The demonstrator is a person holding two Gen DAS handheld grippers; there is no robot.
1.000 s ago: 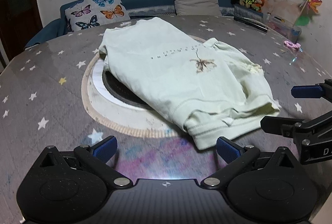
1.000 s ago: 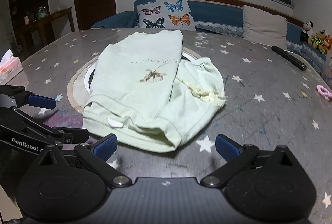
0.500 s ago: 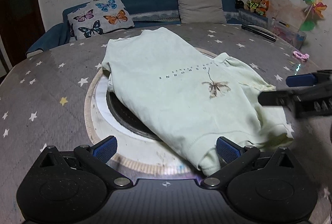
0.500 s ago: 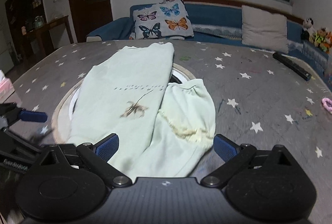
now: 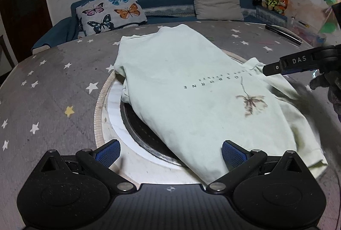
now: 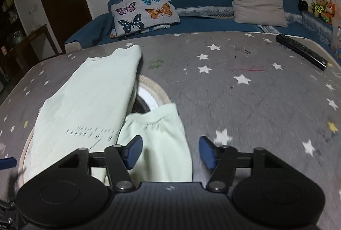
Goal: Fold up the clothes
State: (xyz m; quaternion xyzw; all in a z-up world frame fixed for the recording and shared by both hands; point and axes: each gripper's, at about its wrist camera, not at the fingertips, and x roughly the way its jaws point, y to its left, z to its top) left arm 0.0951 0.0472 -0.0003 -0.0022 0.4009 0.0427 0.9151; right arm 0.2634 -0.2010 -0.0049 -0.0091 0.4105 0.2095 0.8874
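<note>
Hovering both open claws, left claw (image 5: 170,154) and right claw (image 6: 168,152), over the pale green cotton T-shirt (image 5: 191,89), I am risking pinching one layer and dragging its folded sleeve (image 6: 157,140) loose.

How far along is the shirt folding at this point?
Partly done: the shirt lies on the table narrowed lengthwise, one side already folded in. In hand: nothing yet; the left gripper is open at the near hem, and the right gripper is open over the sleeve sticking out. Left: tuck that sleeve, then fold crosswise.
</note>
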